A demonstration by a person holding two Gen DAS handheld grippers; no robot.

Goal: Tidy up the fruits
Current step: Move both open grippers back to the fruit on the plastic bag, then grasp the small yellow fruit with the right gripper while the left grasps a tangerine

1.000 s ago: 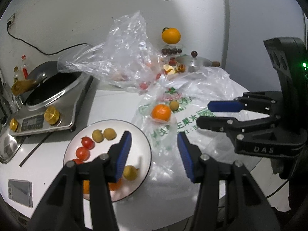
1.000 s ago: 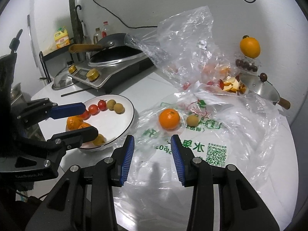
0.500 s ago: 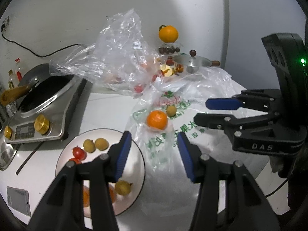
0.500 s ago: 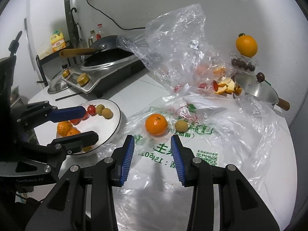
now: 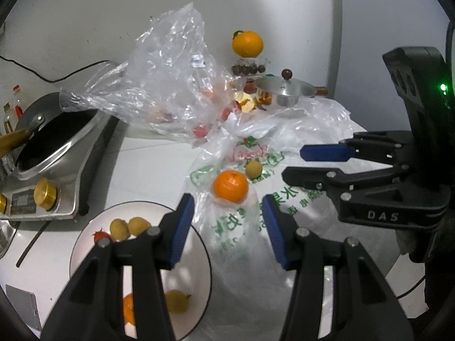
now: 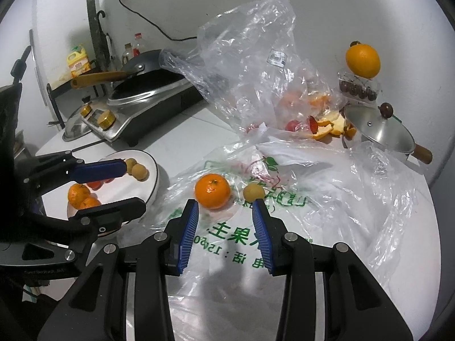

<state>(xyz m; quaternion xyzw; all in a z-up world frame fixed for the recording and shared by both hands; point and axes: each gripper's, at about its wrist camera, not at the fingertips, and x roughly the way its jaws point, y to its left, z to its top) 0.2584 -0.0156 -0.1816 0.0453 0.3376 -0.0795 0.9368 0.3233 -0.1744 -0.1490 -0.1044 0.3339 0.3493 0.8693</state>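
Observation:
An orange mandarin (image 5: 230, 186) (image 6: 212, 190) and a small yellow-brown fruit (image 5: 253, 169) (image 6: 254, 192) lie on a flat printed plastic bag (image 5: 241, 218) (image 6: 284, 227). A white plate (image 5: 196, 255) (image 6: 153, 167) at the left holds mandarins, small red tomatoes and yellow-brown fruits. My left gripper (image 5: 228, 211) is open and empty, just short of the mandarin. My right gripper (image 6: 225, 216) is open and empty, just short of both loose fruits; it also shows at the right of the left wrist view (image 5: 294, 163).
A crumpled clear bag (image 5: 170, 85) (image 6: 256, 65) with red fruit and peel lies behind. A wok on an induction cooker (image 5: 48, 153) (image 6: 142, 99) stands at the left. A small lidded pot (image 5: 284, 91) (image 6: 381, 133) and a stacked orange (image 5: 246, 43) (image 6: 363, 60) stand by the wall.
Both grippers have moved forward toward the mandarin and the small fruit on the printed bag. The plate has slid toward the lower left of both views. Jaws stay open.

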